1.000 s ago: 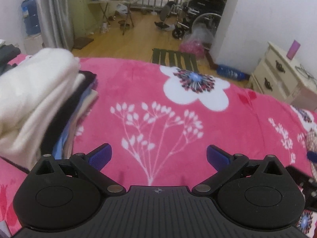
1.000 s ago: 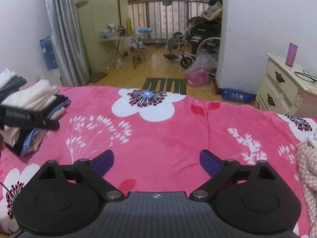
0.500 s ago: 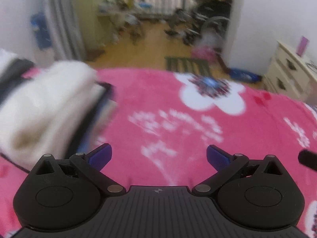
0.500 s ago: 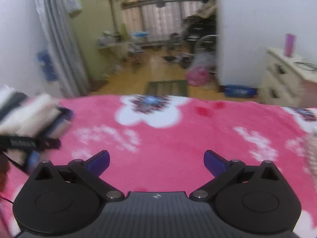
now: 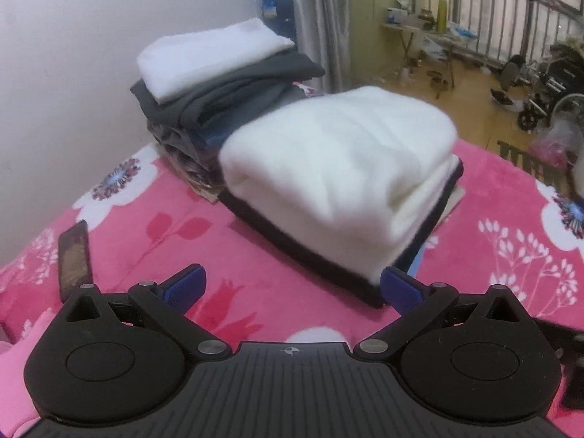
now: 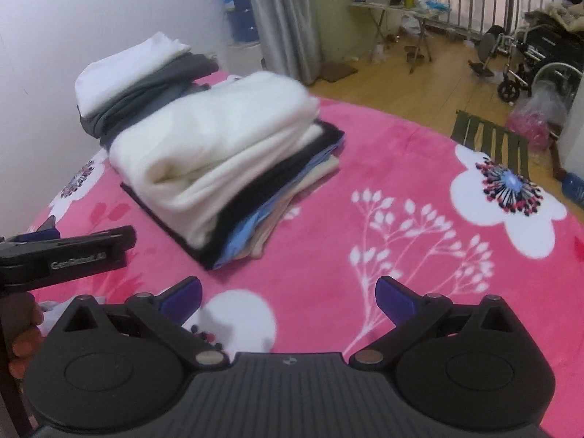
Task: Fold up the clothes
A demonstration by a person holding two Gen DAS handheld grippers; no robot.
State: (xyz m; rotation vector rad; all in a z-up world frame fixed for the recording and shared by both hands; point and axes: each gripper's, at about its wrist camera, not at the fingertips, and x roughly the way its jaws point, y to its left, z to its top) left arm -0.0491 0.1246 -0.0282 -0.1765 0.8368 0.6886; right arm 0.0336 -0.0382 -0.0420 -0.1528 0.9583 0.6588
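Observation:
A stack of folded clothes topped by a thick cream garment (image 5: 339, 179) lies on the pink flowered blanket (image 5: 204, 241); it also shows in the right wrist view (image 6: 219, 153). Behind it stands a second stack with a white piece (image 5: 211, 54) on grey ones (image 6: 146, 87). My left gripper (image 5: 292, 286) is open and empty, just short of the near stack's corner. My right gripper (image 6: 288, 294) is open and empty over bare blanket (image 6: 401, 182), right of the stack. The left gripper's side (image 6: 65, 255) shows at the left of the right wrist view.
A dark phone (image 5: 75, 259) lies on the blanket at the left. A white wall (image 5: 73, 36) runs behind the stacks. Beyond the bed are a grey curtain (image 6: 284, 18), wooden floor, a folding table (image 6: 398, 3) and a wheelchair (image 6: 529, 62).
Both grippers have swung left toward the stacks, which now fill the middle of both views. Both stay open and empty.

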